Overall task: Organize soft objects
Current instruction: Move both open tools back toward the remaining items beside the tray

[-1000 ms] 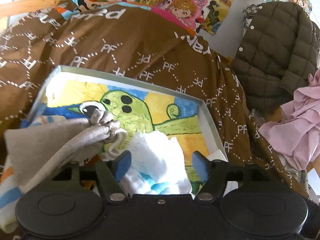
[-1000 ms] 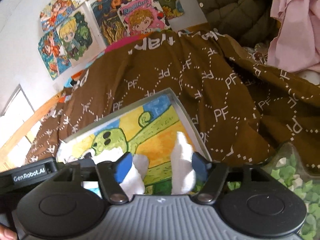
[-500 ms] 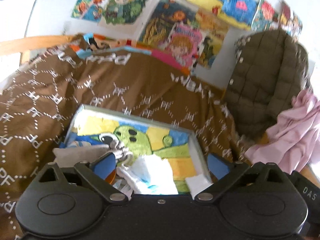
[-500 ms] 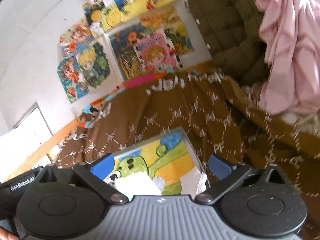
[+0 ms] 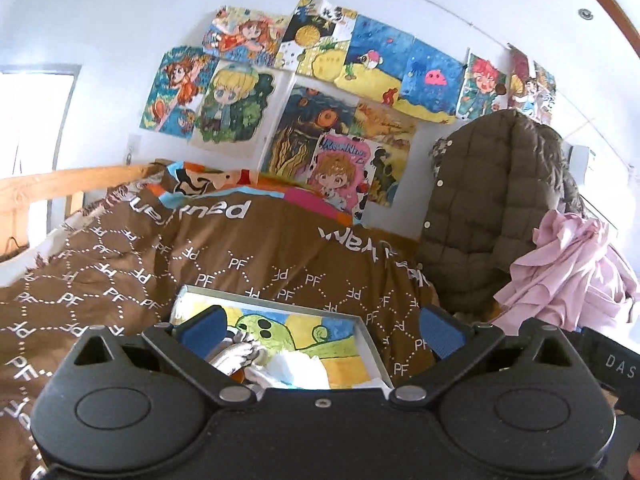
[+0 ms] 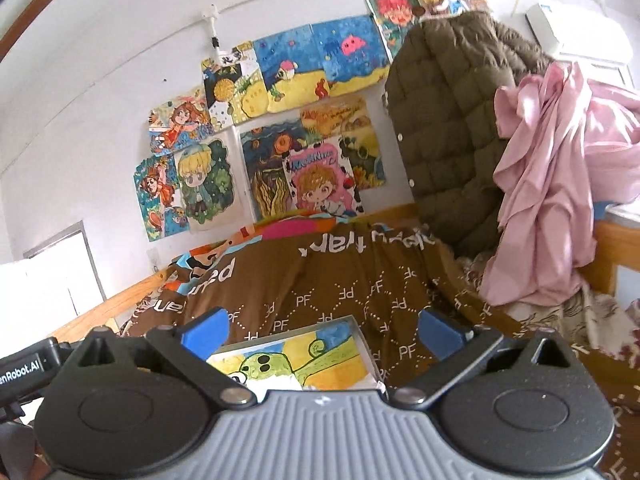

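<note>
Both hand-held grippers, left (image 5: pixel 322 330) and right (image 6: pixel 320 330), spread wide and empty, their jaws having just opened, leave crumpled white and grey cloths (image 5: pixel 280 364) inside the shallow painted-bottom box (image 5: pixel 370 344) on the brown-blanketed bed (image 5: pixel 280 256), apparently just deposited.

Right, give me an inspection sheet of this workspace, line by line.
Surface: brown blanket with PF print, spread over a bed.
Job's things: box with a painted floor on the blanket; grey cloth and white cloth lie inside it.
Clutter: pink garment and olive jacket piled at the right.
Grippers: left gripper and right gripper both open, their jaws having just been opening, nothing between them; both above the box.
Cables: a thin line along the wall, kind unclear.
Surroundings: drawings on the wall, wooden rail at the left.
</note>
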Tool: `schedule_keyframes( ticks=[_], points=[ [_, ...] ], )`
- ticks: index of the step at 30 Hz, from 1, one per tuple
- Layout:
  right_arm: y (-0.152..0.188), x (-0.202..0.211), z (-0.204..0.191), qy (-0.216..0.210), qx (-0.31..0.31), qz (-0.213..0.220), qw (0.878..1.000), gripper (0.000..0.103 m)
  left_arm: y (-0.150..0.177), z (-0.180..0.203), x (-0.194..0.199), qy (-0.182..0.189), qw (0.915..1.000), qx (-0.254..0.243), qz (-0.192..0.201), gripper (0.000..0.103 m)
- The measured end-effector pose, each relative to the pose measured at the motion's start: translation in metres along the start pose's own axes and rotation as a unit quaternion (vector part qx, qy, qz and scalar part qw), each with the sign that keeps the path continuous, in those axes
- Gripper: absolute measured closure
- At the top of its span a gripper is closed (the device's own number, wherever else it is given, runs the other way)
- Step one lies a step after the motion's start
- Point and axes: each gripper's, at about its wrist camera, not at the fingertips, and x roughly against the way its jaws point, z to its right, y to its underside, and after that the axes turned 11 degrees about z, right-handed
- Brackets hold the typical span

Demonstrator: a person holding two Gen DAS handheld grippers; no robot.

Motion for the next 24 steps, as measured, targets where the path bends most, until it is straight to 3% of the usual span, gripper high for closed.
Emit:
schedule_keyframes(
  ticks=[6,16,24],
  points=[
    [0.006,0.032,-0.013,0.001,0.036,0.009,0.999,0.000,0.013,0.002,0.043,-0.021,0.9991,-0.016,0.033,0.001],
    [0.023,0.080,-0.020,0.022,0.066,0.011,0.998,0.000,0.031,-0.004,0.082,-0.039,0.9969,-0.054,0.042,0.001],
    [0.042,0.098,-0.006,0.047,0.022,-0.064,0.997,0.000,0.056,-0.009,0.104,-0.049,0.9932,-0.101,0.032,0.001]
  ],
)
